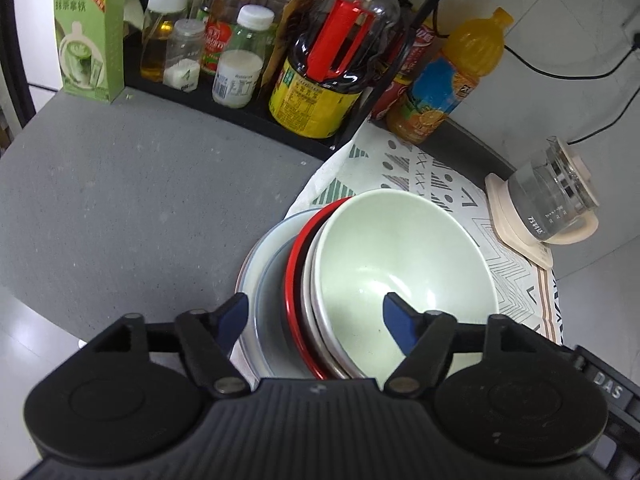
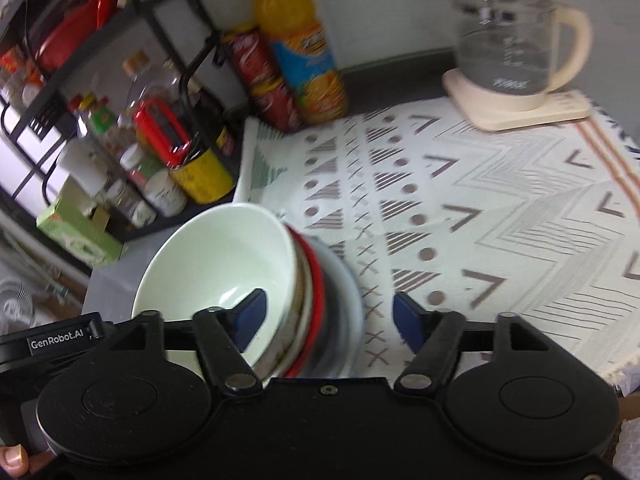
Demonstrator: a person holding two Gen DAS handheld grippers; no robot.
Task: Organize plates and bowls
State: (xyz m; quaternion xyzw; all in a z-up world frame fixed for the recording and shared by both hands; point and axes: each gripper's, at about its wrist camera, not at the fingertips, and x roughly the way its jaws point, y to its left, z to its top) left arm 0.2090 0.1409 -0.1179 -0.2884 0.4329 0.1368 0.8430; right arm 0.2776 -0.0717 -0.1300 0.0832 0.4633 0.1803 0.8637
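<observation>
Fingers of the left gripper (image 1: 314, 312) stand apart, blue pads straddling the near rims of a nested stack without pressing on them; one pad lies over the hollow of the pale green bowl (image 1: 404, 276), the other outside the grey-white outer dish (image 1: 260, 276). Fingers of the right gripper (image 2: 328, 320) are likewise spread, one pad over the green bowl's interior, the other over the patterned cloth (image 2: 480, 208), gripping nothing. The stack sits tilted on the cloth's edge beside the bare grey worktop (image 1: 140, 192): green bowl uppermost, then a white rim, a red-rimmed dish (image 1: 294, 276), and the outer dish. A fingertip (image 2: 12, 458) shows at the right wrist view's lower left corner. Farther back stand a glass kettle (image 2: 508, 52) on its cream base, an orange drink bottle (image 1: 452, 80), a dark sauce bottle with red handle (image 1: 332, 64), a black rack (image 1: 224, 100) of condiments, and a green carton (image 1: 90, 40).
</observation>
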